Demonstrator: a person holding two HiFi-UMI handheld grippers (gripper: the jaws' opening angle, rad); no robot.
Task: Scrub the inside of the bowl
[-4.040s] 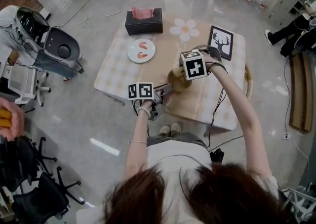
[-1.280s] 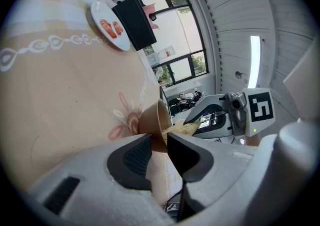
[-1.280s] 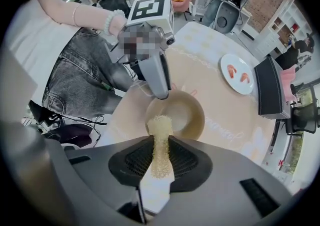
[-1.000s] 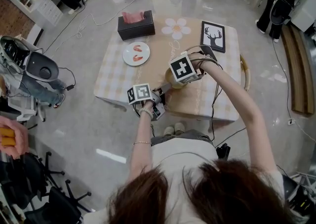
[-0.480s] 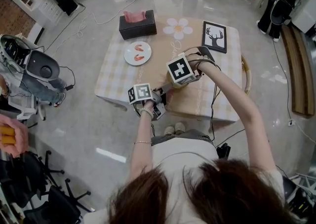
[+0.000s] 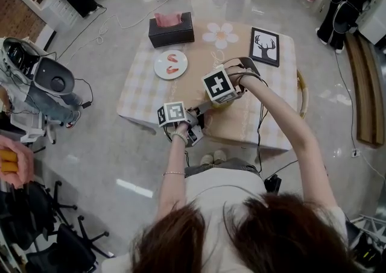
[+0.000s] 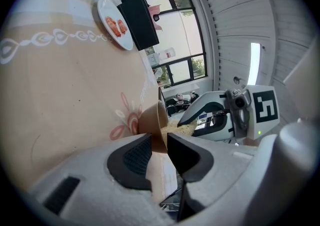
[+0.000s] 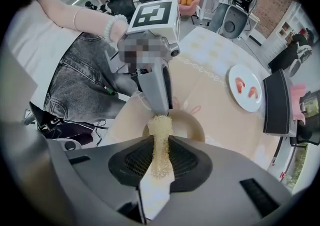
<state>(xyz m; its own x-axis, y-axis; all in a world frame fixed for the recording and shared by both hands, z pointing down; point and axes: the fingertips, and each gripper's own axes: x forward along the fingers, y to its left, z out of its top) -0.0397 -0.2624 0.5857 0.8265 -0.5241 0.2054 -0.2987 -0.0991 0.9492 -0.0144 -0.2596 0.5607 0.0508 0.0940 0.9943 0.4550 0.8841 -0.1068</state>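
L gripper point(image 7: 159, 141) fingers clamp bowl point(image 7: 149, 122) rim; R gripper point(image 8: 160, 144) fingers pinch scourer point(image 8: 161, 126) at bowl; plate point(image 6: 170, 64), tissue box point(image 6: 171, 29) beyond

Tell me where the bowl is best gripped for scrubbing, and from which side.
Grip the bowl by its thin rim from the person's near side, one finger inside and one outside, as the left gripper does now. The wall fits between the fingers, and the open inside is left free for the scrubber in the right gripper.
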